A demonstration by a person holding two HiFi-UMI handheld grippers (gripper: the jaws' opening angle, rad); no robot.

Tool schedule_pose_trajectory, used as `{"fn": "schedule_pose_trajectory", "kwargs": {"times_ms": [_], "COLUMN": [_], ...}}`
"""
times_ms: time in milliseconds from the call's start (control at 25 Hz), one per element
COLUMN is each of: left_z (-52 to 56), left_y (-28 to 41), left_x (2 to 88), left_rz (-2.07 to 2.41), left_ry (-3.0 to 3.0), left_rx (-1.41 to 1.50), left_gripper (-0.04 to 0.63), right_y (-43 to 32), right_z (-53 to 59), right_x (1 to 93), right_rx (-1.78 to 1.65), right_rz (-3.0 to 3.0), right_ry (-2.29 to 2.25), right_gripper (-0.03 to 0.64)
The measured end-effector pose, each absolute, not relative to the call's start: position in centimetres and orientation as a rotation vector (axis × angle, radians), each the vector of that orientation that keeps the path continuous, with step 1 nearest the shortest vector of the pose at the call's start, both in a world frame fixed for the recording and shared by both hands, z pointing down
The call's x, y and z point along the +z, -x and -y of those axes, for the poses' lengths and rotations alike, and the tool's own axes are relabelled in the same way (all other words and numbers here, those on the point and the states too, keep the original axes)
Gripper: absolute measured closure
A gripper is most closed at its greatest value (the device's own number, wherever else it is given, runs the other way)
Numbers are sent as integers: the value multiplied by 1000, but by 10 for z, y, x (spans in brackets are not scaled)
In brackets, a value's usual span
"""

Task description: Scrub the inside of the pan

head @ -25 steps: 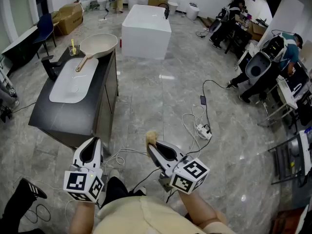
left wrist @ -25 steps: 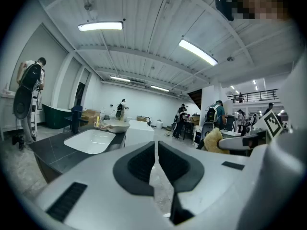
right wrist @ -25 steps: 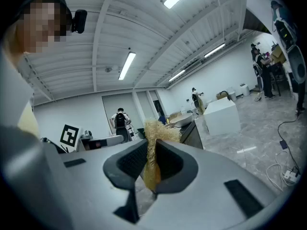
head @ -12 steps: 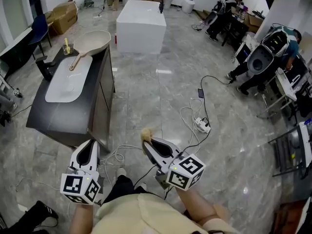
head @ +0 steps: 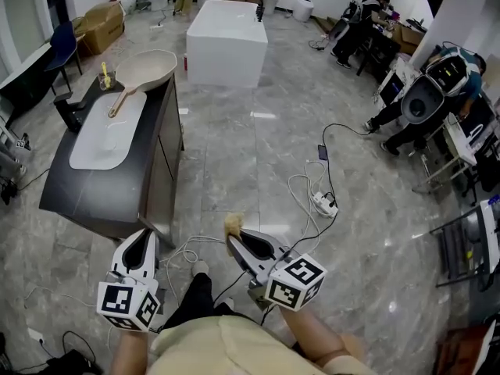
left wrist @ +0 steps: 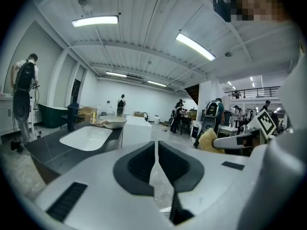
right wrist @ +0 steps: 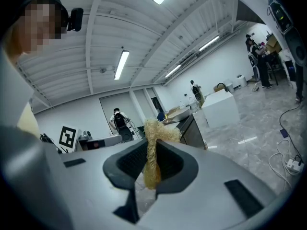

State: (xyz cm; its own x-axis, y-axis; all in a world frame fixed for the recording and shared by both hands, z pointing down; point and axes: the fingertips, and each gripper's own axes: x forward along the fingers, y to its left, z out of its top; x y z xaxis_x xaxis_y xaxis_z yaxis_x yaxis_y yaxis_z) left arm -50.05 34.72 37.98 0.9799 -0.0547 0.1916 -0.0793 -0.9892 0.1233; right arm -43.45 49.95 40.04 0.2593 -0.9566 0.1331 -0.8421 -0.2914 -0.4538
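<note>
— Two grippers here; state of each?
— Left gripper (left wrist: 156, 150): clenched, jaws together on nothing. Right gripper (head: 233, 239): grasping a yellow fibrous scrubber (right wrist: 154, 128), pinched between the pads.
— And the pan?
— Far ahead. Cream pan (head: 152, 67) resting at the far end of the dark counter (head: 78, 186), beyond the white basin (head: 101, 135), handle (head: 125, 100) pointing toward the basin. Well apart from both grippers.
— Which step, then?
— Seems to be the approach; no scrubbing yet. Next, probably: walk up to the counter, steady the handle with the left, bring the scrubber down inside the pan.
— Any writing to read?
— None legible. Only black-and-white square markers on the cubes (head: 125, 303); no brand visible on pan or scrubber.
</note>
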Motion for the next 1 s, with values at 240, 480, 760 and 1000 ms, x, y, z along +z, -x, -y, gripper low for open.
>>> {"fn": "schedule_pose_trajectory", "kwargs": {"times_ms": [240, 480, 760, 1000], "left_z": [-323, -288, -242, -208], "left_y": [457, 388, 318, 276], "left_x": [387, 391, 397, 400], "left_rz": [100, 42, -17, -64], "left_ry": [-3012, -3005, -3037, -3068], "left_rx": [285, 270, 327, 399], "left_gripper": [565, 565, 565, 563], "right_y": [396, 333, 262, 217], "right_z": [-481, -437, -374, -328], "right_x": [403, 403, 400, 403], "right_rx": [-574, -591, -602, -619], "right_rz": [-1669, -1703, -1726, -1749], "right_ry": [2274, 2305, 2285, 2269], "right_gripper": [554, 554, 554, 554]}}
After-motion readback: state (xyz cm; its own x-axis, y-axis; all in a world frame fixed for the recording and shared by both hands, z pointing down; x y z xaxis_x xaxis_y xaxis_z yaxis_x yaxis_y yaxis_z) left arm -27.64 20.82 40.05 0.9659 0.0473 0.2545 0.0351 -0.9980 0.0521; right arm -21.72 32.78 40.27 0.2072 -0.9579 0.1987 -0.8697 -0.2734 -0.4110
